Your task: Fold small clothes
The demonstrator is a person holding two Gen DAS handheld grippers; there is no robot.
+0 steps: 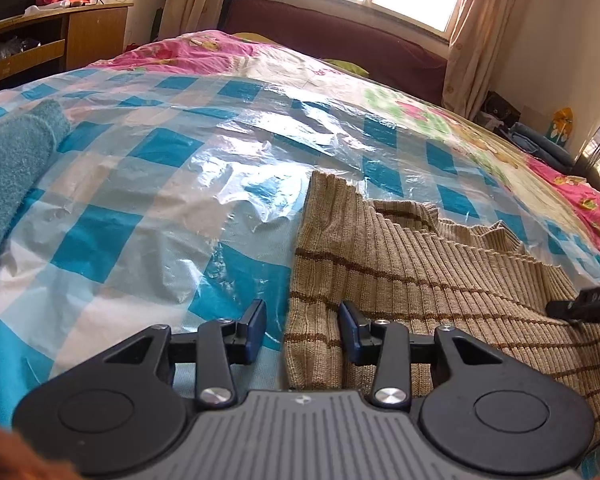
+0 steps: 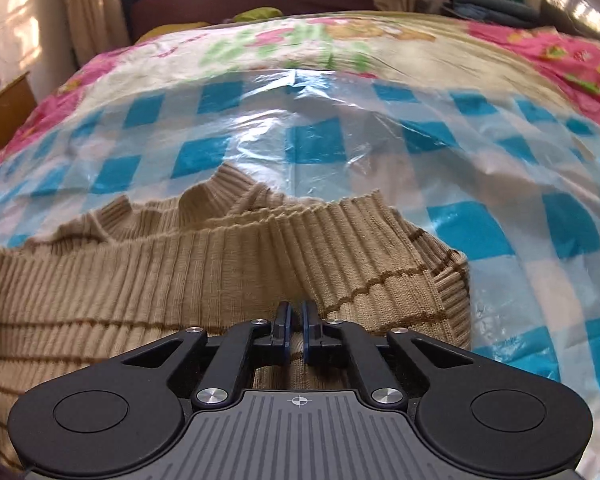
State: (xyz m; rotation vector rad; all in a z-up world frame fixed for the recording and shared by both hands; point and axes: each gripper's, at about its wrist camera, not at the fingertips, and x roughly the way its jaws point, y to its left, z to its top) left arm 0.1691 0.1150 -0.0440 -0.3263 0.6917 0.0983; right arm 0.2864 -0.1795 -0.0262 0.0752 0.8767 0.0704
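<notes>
A tan ribbed sweater (image 1: 420,280) with thin brown stripes lies on the blue-and-white checked plastic sheet (image 1: 160,184). In the left wrist view my left gripper (image 1: 302,322) stands open low over the sweater's left edge. That edge lies between the pads, and neither pad presses on it. A black part of the other gripper (image 1: 580,306) rests on the sweater at the right. In the right wrist view the sweater (image 2: 180,280) has its ribbed hem doubled over. My right gripper (image 2: 295,320) is shut on a fold of the knit, and creases run into its jaws.
A teal fuzzy cloth (image 1: 12,168) lies at the left on the sheet. A pink floral quilt (image 2: 560,56) covers the bed beyond the sheet. A wooden cabinet (image 1: 92,36) stands at the far left, and a dark red headboard (image 1: 340,36) sits under the window.
</notes>
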